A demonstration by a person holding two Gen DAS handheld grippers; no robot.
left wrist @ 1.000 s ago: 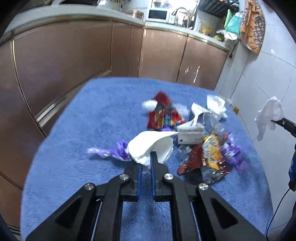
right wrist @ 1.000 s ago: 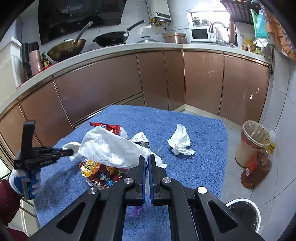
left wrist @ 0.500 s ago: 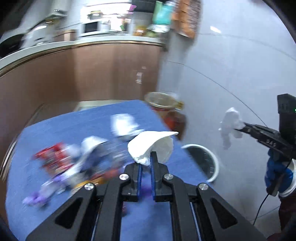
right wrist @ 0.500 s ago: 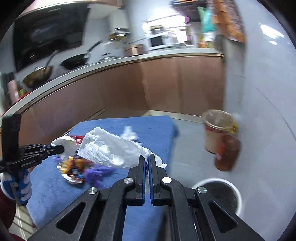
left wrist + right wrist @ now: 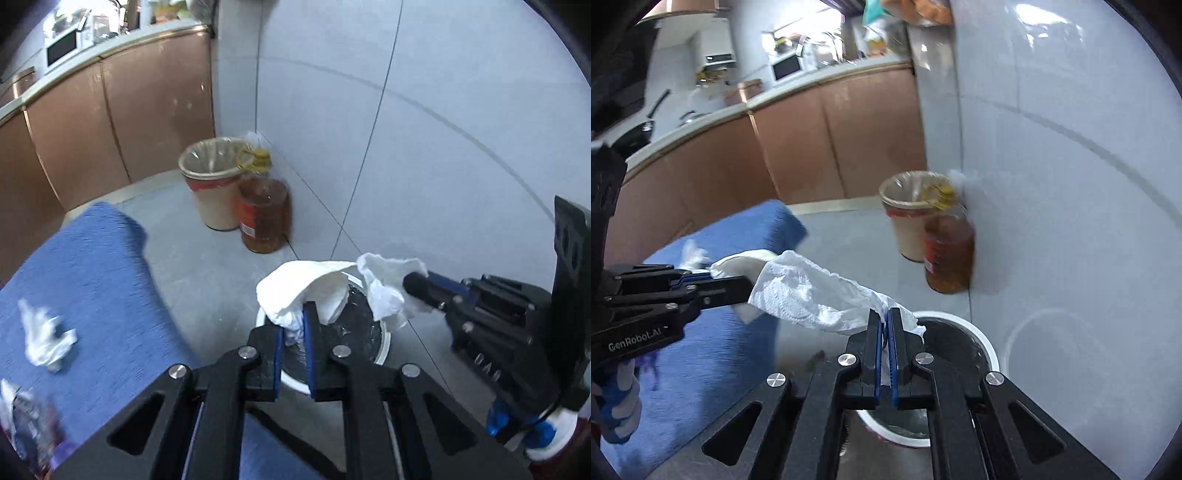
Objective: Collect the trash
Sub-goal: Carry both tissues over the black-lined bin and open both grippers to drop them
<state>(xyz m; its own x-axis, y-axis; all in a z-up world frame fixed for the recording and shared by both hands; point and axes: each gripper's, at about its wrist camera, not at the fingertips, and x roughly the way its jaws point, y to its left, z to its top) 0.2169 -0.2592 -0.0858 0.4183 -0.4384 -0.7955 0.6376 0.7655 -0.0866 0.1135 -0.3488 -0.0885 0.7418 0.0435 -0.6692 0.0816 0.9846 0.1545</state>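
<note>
My left gripper (image 5: 294,320) is shut on a white crumpled tissue (image 5: 306,284) and holds it over the white-rimmed trash bin (image 5: 384,343) on the floor. My right gripper (image 5: 885,321) is shut on a white paper towel (image 5: 812,291), also above the bin (image 5: 975,339). In the left wrist view the right gripper (image 5: 413,282) comes in from the right with its towel (image 5: 388,288). In the right wrist view the left gripper (image 5: 738,284) comes in from the left with its tissue (image 5: 738,266).
A blue-covered table (image 5: 85,280) lies to the left with a crumpled tissue (image 5: 44,339) and wrappers (image 5: 26,417) on it. A lined beige bin (image 5: 214,184) and an oil bottle (image 5: 264,218) stand by the white tiled wall (image 5: 406,129). Brown cabinets (image 5: 110,122) are behind.
Both grippers have swung right from over the table to above the floor bin, still holding their papers. The two grippers have come close together.
</note>
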